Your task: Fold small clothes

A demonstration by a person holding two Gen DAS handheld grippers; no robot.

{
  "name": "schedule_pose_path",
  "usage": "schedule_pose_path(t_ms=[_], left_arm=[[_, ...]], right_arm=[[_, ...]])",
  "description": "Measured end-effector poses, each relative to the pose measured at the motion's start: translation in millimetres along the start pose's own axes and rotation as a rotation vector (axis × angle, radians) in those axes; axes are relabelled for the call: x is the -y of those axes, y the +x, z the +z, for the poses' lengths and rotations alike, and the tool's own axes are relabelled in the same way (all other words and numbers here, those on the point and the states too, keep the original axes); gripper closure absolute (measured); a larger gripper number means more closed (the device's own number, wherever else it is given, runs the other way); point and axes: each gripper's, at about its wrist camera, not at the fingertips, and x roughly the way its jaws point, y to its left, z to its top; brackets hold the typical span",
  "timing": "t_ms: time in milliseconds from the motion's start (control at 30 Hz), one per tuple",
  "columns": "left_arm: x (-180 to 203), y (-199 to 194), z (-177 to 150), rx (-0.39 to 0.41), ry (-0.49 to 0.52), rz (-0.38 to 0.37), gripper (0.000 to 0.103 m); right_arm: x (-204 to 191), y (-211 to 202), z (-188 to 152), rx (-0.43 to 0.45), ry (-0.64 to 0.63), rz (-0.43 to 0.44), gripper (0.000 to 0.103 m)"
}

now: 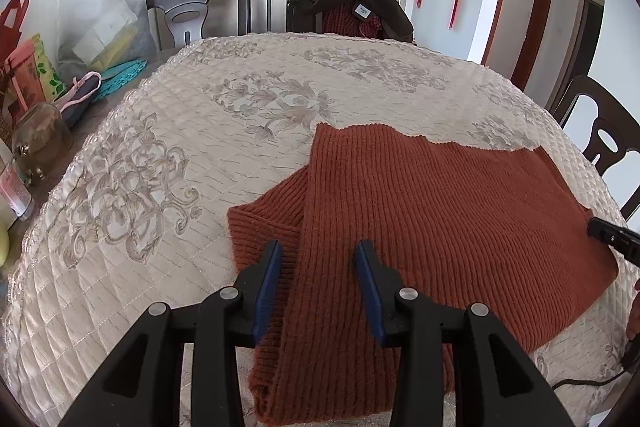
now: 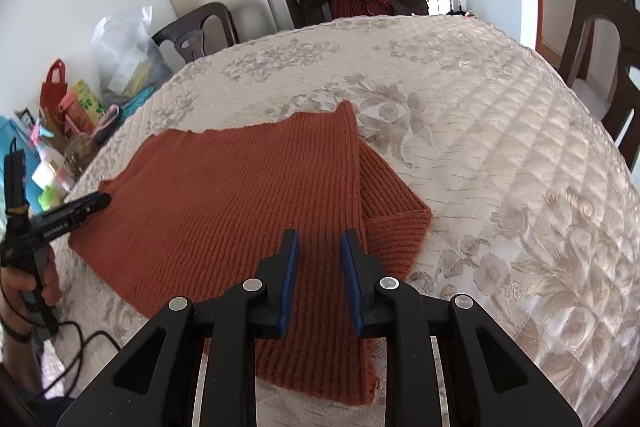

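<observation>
A rust-orange ribbed knit garment (image 1: 432,211) lies flat on the quilted cream tablecloth (image 1: 160,163), with a sleeve folded over its body and a cuff sticking out at the side. My left gripper (image 1: 318,251) is open and hovers over the folded sleeve edge. My right gripper (image 2: 319,239) is open above the same garment (image 2: 224,195), near its folded sleeve and cuff (image 2: 396,223). The tip of the right gripper shows at the garment's far edge in the left wrist view (image 1: 612,237). The left gripper shows in the right wrist view (image 2: 76,211), held by a hand.
Bags, bottles and a glass jar (image 1: 38,139) crowd the table's left side. Dark chairs stand around the table, one draped with a dark jacket (image 1: 352,3). A black cable (image 2: 80,343) trails on the cloth near the hand.
</observation>
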Motion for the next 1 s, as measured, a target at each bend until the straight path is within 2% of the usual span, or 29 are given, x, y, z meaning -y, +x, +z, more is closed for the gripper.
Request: schedule_pose_path(t_ms=[267, 433, 733, 1000], left_arm=[[-7, -5, -2, 0.008, -0.02, -0.001, 0.059], [-25, -12, -3, 0.032, -0.086, -0.02, 0.052], [-65, -7, -14, 0.013, -0.286, -0.139, 0.044], [-61, 3, -16, 0.0, -0.333, -0.268, 0.038]], right_arm=[[-6, -2, 1, -0.001, -0.015, -0.007, 0.08], [-11, -3, 2, 0.007, -0.03, 0.004, 0.07], [-17, 4, 4, 0.0, -0.036, 0.026, 0.07], [-15, 8, 6, -0.002, -0.023, 0.035, 0.07]])
